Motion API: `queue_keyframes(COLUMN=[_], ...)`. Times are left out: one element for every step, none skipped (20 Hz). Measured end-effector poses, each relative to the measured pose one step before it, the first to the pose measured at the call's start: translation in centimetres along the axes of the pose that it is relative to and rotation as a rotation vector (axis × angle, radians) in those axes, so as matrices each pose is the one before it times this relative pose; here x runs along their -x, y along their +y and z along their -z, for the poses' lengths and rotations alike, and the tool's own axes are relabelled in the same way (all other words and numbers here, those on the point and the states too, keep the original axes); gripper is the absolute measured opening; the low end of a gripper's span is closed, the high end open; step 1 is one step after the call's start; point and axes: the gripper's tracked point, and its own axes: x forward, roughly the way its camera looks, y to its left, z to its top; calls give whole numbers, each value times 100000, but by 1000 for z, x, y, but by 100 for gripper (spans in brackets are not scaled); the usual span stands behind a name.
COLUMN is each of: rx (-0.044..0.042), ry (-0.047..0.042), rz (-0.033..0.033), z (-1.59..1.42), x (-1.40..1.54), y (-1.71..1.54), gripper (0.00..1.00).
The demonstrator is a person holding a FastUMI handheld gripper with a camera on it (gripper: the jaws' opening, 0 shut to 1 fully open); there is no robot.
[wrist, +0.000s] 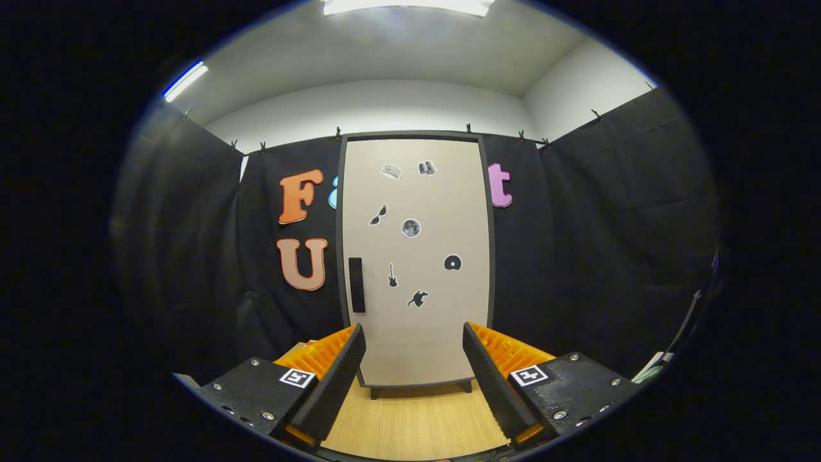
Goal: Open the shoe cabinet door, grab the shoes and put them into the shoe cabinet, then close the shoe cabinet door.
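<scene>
Fingers (414, 346) spread w/ nothing btwn them, facing closed shoe cabinet door (417, 256) beyond, handle (356, 284) at door's left.

Clearly a staged recording booth rather than a lived-in home: black cloth wall (564, 256) pinned up by small clips along its top edge, with plain white room walls (385, 106) and bright ceiling strip lights (407, 6) rising above it. Furnished with just one tall beige shoe cabinet (417, 256) in a dark frame, door closed, dotted with small black-and-white stickers (411, 228), standing on short feet on a pale wood-grain floor (417, 420). Viewed past the open gripper (414, 346), its fingers spread apart with nothing between them.
</scene>
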Motion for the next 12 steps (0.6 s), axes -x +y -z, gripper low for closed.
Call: queue_keyframes(rx=[-489,-378,49,114,151,357,350,25,-96,33,425,81], ry=[-25,72,-30,-76,-181,-167,-91,-201,-88,355,-52,-46], rz=[-212,-96,130,-196,-144,-49,200,-180,-49,-178,190,-98], z=[81,5,99,14,-33,-104,42,-36,-10,138,32,-36], x=[112,0,-42,28,-57,-54,39,-4,-43,-113,-10,-42], y=[131,45,-12,36,81,56,-103,49,116,79,-149,-54], gripper=[95,95,95,95,95,95,95,95,95,95,95,95])
